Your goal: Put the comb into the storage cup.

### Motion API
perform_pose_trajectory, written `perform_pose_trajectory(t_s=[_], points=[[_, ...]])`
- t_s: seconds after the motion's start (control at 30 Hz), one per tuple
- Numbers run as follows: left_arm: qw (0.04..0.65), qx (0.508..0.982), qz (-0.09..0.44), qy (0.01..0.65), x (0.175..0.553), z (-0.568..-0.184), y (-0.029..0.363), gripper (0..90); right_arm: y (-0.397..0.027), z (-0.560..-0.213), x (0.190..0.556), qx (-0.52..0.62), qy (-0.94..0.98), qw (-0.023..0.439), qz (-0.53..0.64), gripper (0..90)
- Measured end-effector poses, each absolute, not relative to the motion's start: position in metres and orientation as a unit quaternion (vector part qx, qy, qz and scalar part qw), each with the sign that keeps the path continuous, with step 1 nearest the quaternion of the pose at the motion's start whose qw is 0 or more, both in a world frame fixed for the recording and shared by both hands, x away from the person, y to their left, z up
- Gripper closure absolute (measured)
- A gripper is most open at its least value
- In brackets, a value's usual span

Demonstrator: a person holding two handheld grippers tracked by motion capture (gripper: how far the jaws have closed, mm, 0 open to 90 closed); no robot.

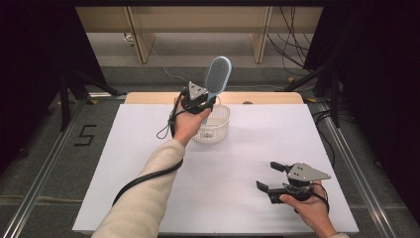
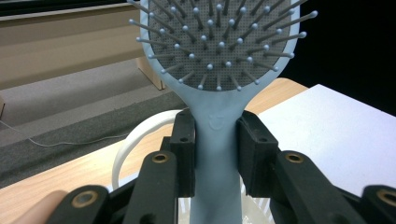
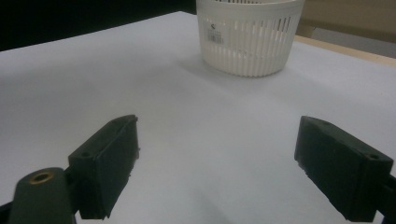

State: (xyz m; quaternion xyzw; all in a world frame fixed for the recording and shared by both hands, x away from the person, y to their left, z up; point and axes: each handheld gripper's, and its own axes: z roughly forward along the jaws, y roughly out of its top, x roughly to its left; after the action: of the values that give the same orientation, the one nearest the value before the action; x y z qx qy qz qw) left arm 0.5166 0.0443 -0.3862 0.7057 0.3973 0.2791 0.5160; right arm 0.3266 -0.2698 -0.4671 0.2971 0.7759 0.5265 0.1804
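A light blue hairbrush [image 1: 217, 77] stands upright above a white slotted basket [image 1: 220, 129] at the back middle of the table. My left gripper [image 1: 205, 105] is shut on the brush's handle. In the left gripper view both pads press the handle [image 2: 215, 154] just below the bristled head [image 2: 219, 42], and the basket's rim [image 2: 128, 144] curves below. My right gripper [image 1: 270, 176] rests low near the front right of the table, open with nothing between its jaws. In the right gripper view its fingertips [image 3: 217, 163] stand far apart over the white surface, and the basket [image 3: 247, 35] stands farther off.
A white sheet [image 1: 148, 163] covers the table, with a wooden strip [image 1: 148, 97] showing along the back edge. Black cables trail from both grippers. Wooden furniture legs and cords [image 1: 292, 44] lie on the floor behind the table.
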Motion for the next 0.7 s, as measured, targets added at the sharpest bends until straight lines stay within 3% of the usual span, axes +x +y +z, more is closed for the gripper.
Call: perform_pose_trajectory(t_s=[0.7], points=[[0.519,0.71,0.28,0.384,0.5167,-0.3927,0.0417,69.7,-0.2696,-0.4672,0.3265,0.297,0.776,0.179,0.526,14.4]])
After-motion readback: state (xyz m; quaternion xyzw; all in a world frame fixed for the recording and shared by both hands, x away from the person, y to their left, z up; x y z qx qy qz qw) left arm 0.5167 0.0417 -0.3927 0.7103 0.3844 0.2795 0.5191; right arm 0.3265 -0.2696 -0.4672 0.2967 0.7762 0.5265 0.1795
